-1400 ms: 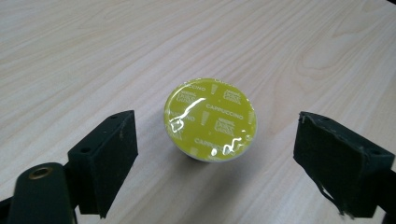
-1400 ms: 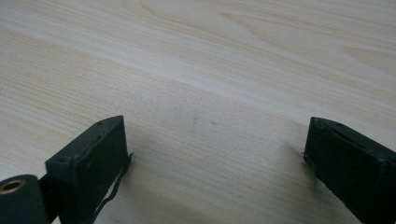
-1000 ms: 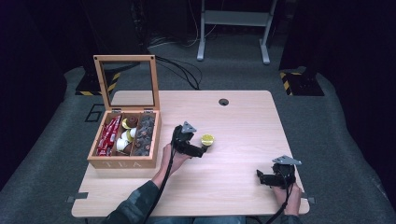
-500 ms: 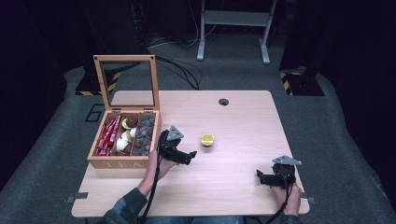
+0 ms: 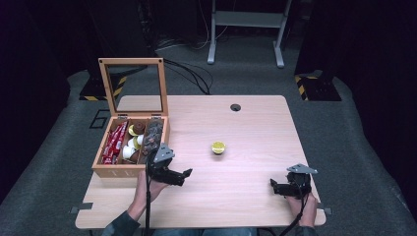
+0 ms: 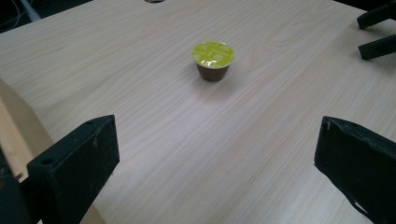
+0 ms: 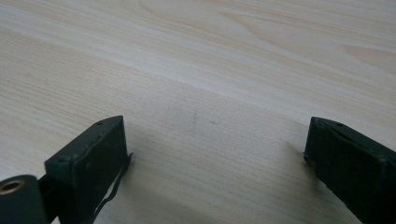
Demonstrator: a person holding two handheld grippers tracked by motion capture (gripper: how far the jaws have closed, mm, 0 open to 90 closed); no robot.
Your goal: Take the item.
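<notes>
The wooden box is kept open at the left, lid up, so pods can be reached. The left gripper is held spread wide, empty. The yellow-lidded coffee capsule is parked upright mid-table, alone. The right gripper is rested spread too.

Table: pale wood-grain top, smooth, matt. Capsule: glossy yellow-green foil lid, brown plastic-looking cup. Box: light wood frame w/ clear glazed lid. Gripper jaws: matt black, scuffed at edges.

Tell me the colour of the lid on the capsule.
Yellow-green foil lid on the brown capsule, clearest in the left gripper view.
</notes>
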